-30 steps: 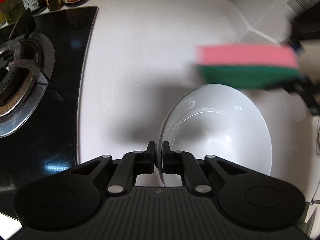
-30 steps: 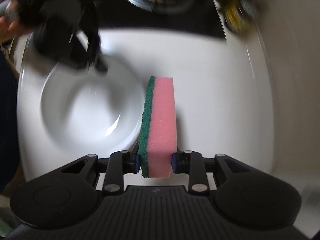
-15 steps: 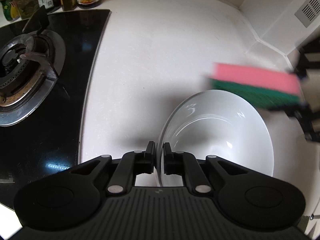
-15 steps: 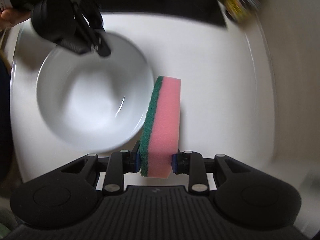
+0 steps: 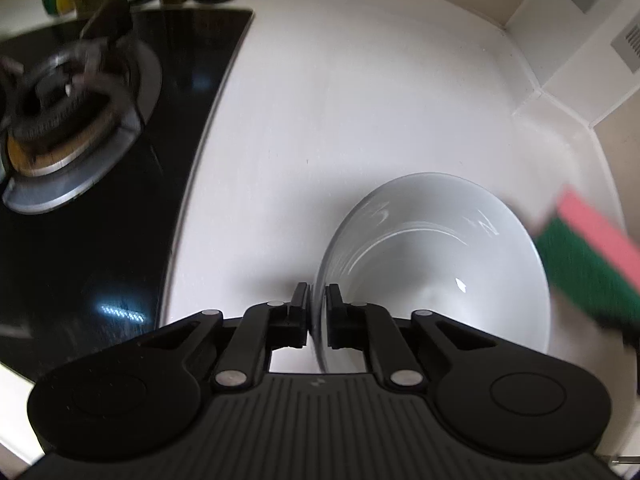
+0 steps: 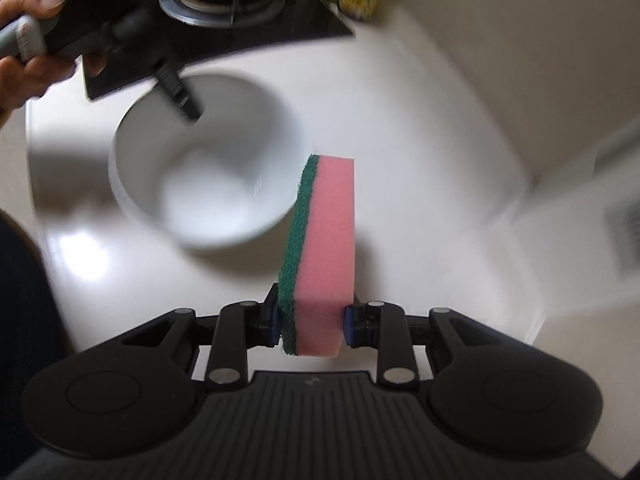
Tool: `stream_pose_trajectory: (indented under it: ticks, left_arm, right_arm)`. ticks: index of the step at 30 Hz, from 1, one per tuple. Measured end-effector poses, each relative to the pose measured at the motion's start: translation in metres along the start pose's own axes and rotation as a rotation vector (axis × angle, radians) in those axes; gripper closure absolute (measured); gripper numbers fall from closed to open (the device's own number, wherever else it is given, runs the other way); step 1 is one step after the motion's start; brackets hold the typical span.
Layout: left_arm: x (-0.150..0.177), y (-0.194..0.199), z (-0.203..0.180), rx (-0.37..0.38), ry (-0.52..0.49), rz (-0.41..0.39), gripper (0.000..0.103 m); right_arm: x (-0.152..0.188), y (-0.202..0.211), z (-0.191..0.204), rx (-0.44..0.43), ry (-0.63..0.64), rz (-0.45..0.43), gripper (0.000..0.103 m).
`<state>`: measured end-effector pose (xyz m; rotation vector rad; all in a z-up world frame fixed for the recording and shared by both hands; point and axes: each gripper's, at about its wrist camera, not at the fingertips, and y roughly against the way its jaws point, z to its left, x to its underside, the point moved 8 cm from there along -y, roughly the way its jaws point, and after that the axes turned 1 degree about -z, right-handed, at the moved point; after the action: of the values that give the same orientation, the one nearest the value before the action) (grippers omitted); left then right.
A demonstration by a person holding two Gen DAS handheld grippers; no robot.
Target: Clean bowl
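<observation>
With our left gripper (image 5: 317,312) we are pinching the near rim of the white bowl (image 5: 436,264), jaws closed on it, beside the gas stove (image 5: 76,120) on the white table (image 5: 360,100). Our right gripper (image 6: 312,320) is clamping a pink-and-green sponge (image 6: 324,248), holding it edge-up just beside the bowl's rim.

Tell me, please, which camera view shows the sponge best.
The right wrist view: the sponge stands sharp and whole, its pink foam and green scouring layer clamped in the right gripper. In the left wrist view the sponge is a blurred piece at the right edge, beside the bowl.
</observation>
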<state>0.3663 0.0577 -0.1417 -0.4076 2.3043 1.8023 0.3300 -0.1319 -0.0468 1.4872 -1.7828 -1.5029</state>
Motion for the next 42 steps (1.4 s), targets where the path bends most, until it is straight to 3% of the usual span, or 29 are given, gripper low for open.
stream_pose_trajectory:
  ticks: [7, 10, 12, 15, 18, 24, 26, 30, 34, 38, 40, 42]
  left_arm:
    - [0.016, 0.007, 0.002, -0.017, 0.050, -0.005, 0.095]
    - [0.015, 0.002, -0.001, -0.037, -0.013, -0.027, 0.096]
    - [0.011, 0.000, -0.003, -0.039, -0.044, -0.048, 0.097]
    - [0.000, -0.005, -0.003, 0.007, -0.058, -0.047, 0.094]
    - [-0.012, -0.011, -0.009, 0.034, -0.079, -0.052, 0.088]
    - [-0.031, -0.021, -0.018, 0.037, -0.050, -0.077, 0.079]
    - [-0.036, -0.022, -0.019, 0.023, -0.009, -0.091, 0.076]
    - [-0.038, -0.028, -0.019, -0.036, 0.049, -0.129, 0.076]
    - [-0.036, -0.026, -0.019, -0.068, 0.099, -0.130, 0.079]
    - [-0.024, -0.025, -0.019, -0.042, 0.091, -0.031, 0.095]
    - [-0.015, -0.025, -0.023, 0.016, 0.045, 0.023, 0.093]
    - [-0.009, -0.023, -0.026, 0.036, -0.007, 0.045, 0.088]
  right_arm:
    - [-0.096, -0.026, 0.025, -0.005, 0.596, -0.128, 0.078]
    - [-0.106, -0.040, 0.043, -0.013, 0.772, -0.122, 0.078]
    - [-0.101, -0.044, 0.046, 0.016, 0.821, -0.098, 0.078]
    - [-0.085, -0.047, 0.036, 0.030, 0.780, -0.055, 0.078]
    - [-0.067, -0.044, 0.019, 0.016, 0.628, -0.008, 0.078]
    - [-0.006, -0.031, -0.012, -0.026, 0.076, 0.010, 0.078]
    - [0.020, -0.023, -0.008, -0.025, -0.130, -0.007, 0.078]
    - [0.056, -0.008, 0.021, -0.030, -0.401, -0.037, 0.078]
    - [0.073, 0.008, 0.055, -0.095, -0.494, -0.058, 0.078]
    - [0.079, 0.026, 0.078, -0.178, -0.469, -0.071, 0.079]
    - [0.080, 0.034, 0.078, -0.207, -0.449, -0.070, 0.079]
    - [0.083, 0.032, 0.065, -0.193, -0.409, -0.012, 0.078]
